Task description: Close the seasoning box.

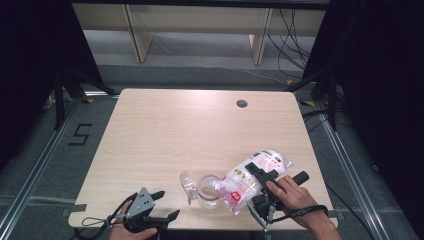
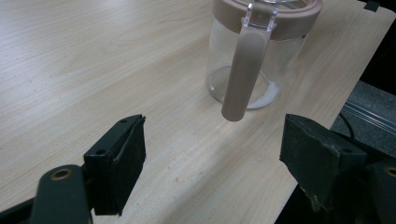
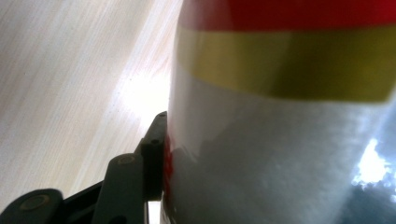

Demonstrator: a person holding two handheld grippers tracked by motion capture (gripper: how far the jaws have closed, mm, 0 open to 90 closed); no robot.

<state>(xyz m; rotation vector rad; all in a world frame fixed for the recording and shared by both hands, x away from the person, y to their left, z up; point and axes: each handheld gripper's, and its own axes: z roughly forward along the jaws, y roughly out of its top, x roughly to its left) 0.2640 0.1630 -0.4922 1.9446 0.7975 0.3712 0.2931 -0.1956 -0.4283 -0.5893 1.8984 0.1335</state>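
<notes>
High view: right gripper (image 1: 260,176), lower right of the frame, is pinching a clear bag (image 1: 252,179) of white granules with red print, tilting its mouth over an open glass jar (image 1: 209,191) near the table's (image 1: 165,135) bottom edge. Left gripper (image 1: 167,206), lower left, is resting with jaws spread around nothing. Left gripper view: the jar (image 2: 254,56), upper centre, is showing a pink rim, a pink handle (image 2: 243,74) and some white granules at its bottom.

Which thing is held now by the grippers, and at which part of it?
The right gripper holds the plastic bag around its middle, tilted with its mouth over the glass jar. The left gripper holds nothing; its jaws stand open.
</notes>
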